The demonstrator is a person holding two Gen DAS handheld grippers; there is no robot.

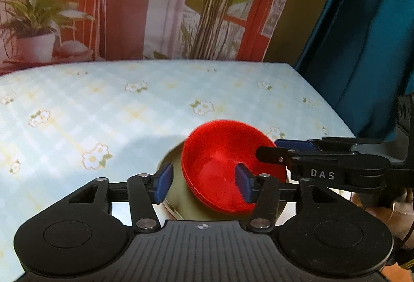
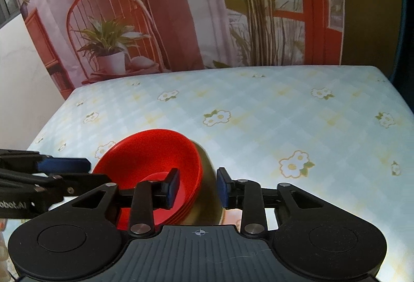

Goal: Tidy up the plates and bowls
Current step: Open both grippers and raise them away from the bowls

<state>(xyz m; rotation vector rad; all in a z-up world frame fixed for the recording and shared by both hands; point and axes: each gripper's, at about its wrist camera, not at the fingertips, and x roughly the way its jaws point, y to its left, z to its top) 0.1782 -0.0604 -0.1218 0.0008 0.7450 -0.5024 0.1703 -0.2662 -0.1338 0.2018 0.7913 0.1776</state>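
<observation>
Between both jaws, red bowls [image 1: 225, 163] on plate [image 1: 178, 194].

Soft, even indoor light on both fisheye views, the pale flower-checked bench cloth [image 1: 155, 106] bright at mid-frame with a broad grey shadow pooling left of the glossy red plastic bowls [image 1: 227, 165]. Those bowls are smeared by motion blur, rims soft. Straight edges bow hard toward the corners, which darken.

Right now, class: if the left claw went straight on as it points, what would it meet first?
Probably the red bowls, stacked on a plate between the open left claw's fingers; depth is uncertain.
</observation>
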